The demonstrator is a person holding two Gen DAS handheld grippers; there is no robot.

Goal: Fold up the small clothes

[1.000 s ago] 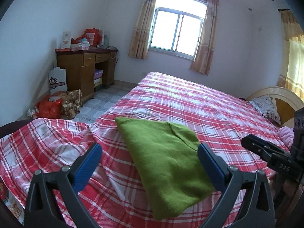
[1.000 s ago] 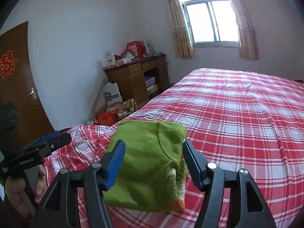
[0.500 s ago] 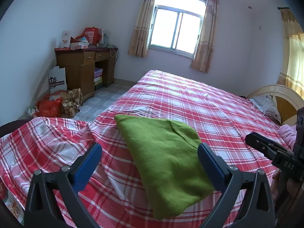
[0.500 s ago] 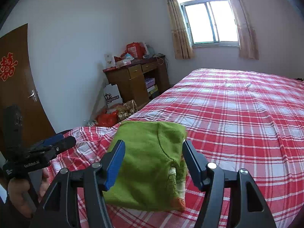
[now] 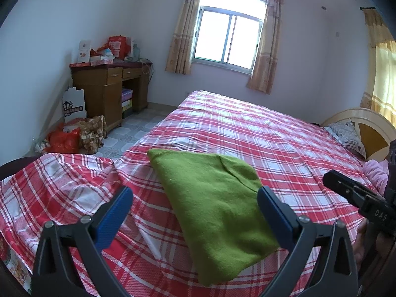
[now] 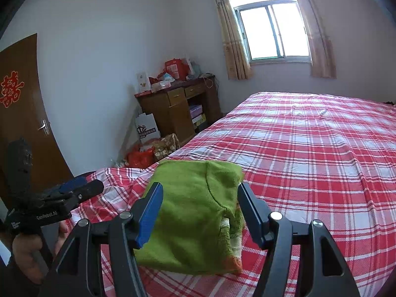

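The green garment [image 5: 212, 198] lies folded flat on the bed [image 5: 284, 148], near the bed's front edge, by the corner where the plaid sheet rumples. It's ahead of and below both sets of fingers, nothing touching it.

Left gripper [image 5: 195, 212]: fingers spread wide, released, nothing between them but air; garment sits beyond them, its long axis running from the far-left corner diagonally toward me and to the right. Right gripper [image 6: 200, 212]: fingers also apart, released, empty; from here the garment runs nearly straight away from me, w/ the layered open edge (pale knit + orange hem showing) at its near right corner, just past my right finger [image 6: 252, 212].

Which is nearer: judging by both views, about equal; the right gripper is lined up w/ the garment's open-edge end, the left w/ its plain folded side. If one more fold is wanted, I'd judge it goes across the long axis, near end to far end. The fold may already be done.

Vs. a sec ago: garment same shape and spot, both grippers hold still, fingers same spread. No real change.
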